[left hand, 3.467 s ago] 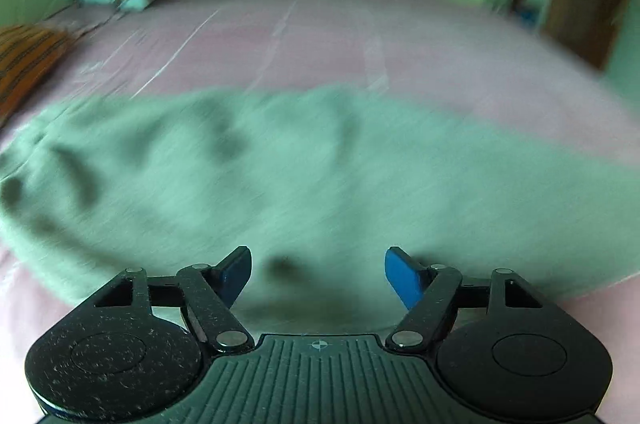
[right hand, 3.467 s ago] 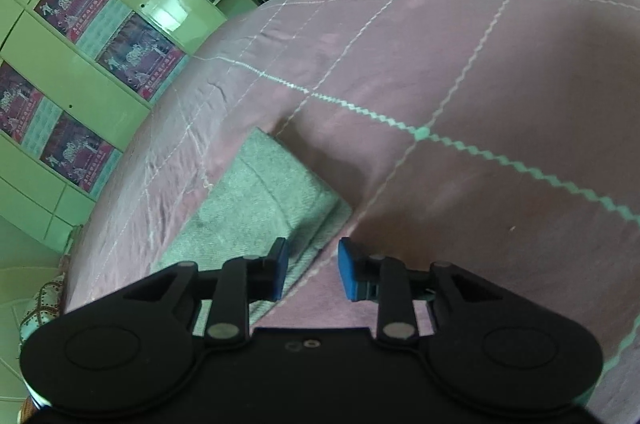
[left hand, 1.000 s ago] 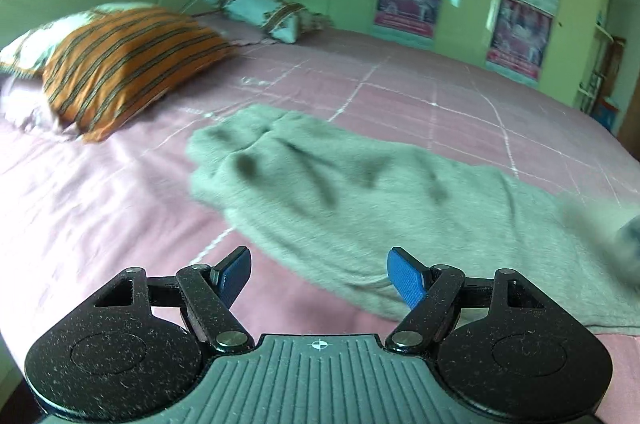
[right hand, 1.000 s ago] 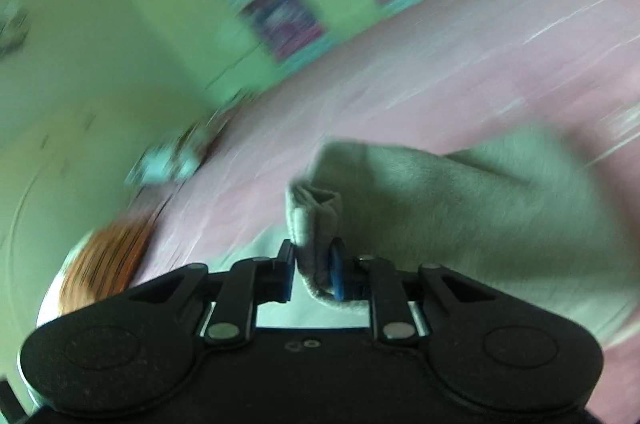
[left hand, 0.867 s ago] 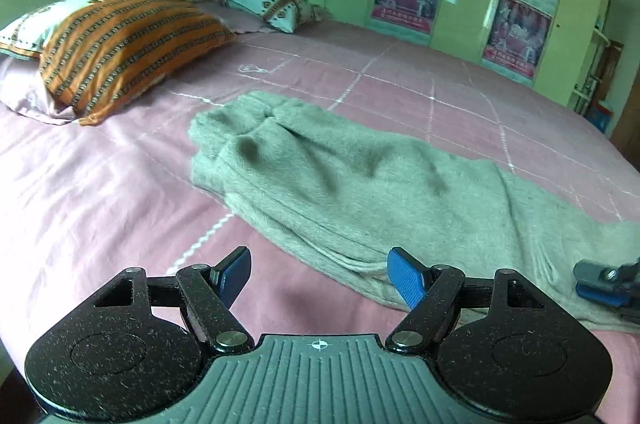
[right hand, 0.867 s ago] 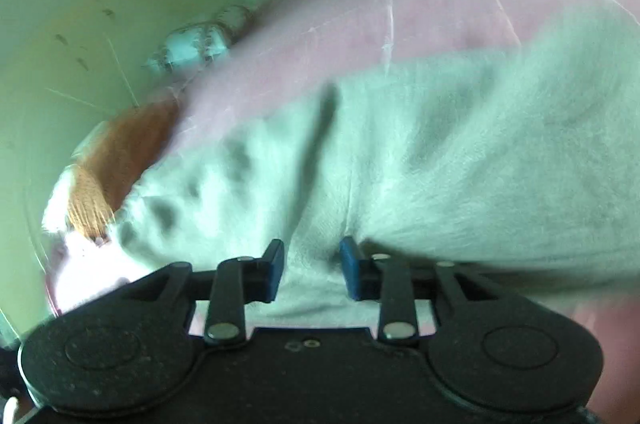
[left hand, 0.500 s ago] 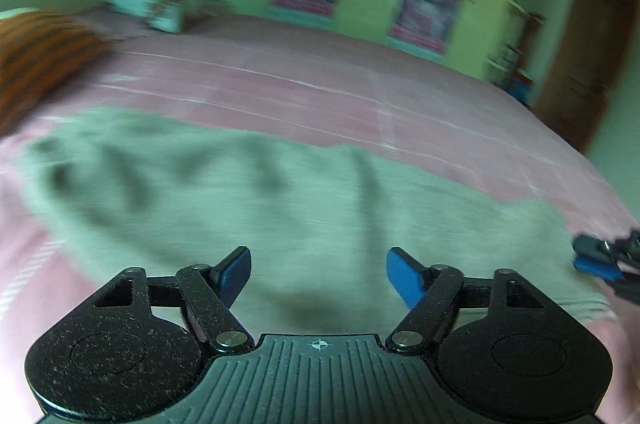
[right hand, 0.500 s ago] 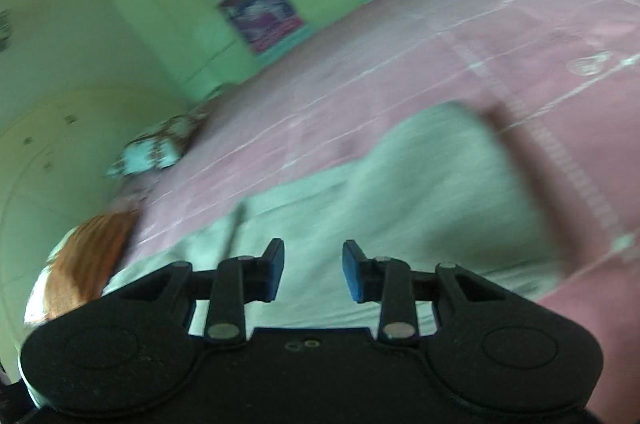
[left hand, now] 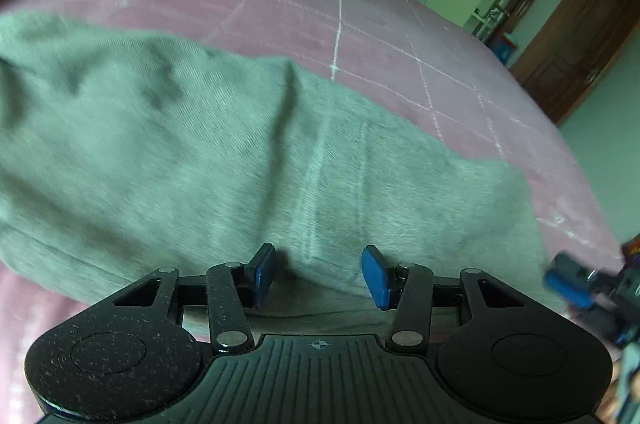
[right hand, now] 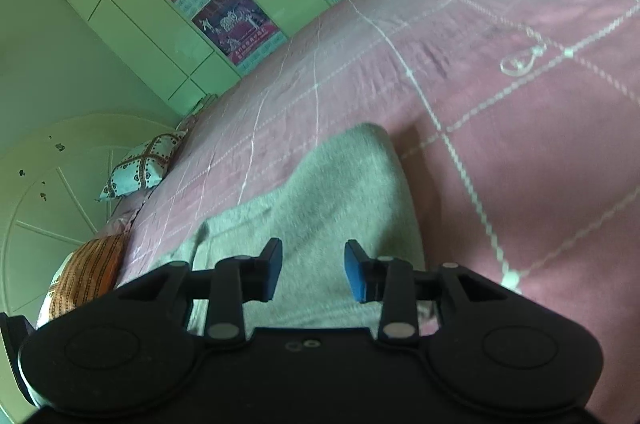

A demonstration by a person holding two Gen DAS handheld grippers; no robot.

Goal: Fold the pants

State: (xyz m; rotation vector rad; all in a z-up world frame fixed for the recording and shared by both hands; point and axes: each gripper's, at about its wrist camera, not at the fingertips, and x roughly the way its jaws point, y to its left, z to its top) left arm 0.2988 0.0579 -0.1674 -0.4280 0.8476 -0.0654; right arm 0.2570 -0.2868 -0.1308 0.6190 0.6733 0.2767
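Note:
Grey-green pants (left hand: 224, 152) lie flat across the pink bedspread (left hand: 360, 24), folded lengthwise. My left gripper (left hand: 318, 274) is open and empty, low over the near edge of the pants beside a seam. My right gripper (right hand: 312, 270) is open and empty over the end of the pants (right hand: 340, 192). The right gripper also shows in the left wrist view (left hand: 576, 288), at the far right beside the cloth's end.
A striped orange pillow (right hand: 86, 272) and a patterned white pillow (right hand: 138, 170) lie at the head of the bed. Green wardrobes with posters (right hand: 240, 4) stand behind the bed. A brown door (left hand: 576, 36) is at the far right.
The right gripper let go of the pants end it held a second ago and now stands open. The left gripper swung right along the pants and dropped closer, its jaws narrower.

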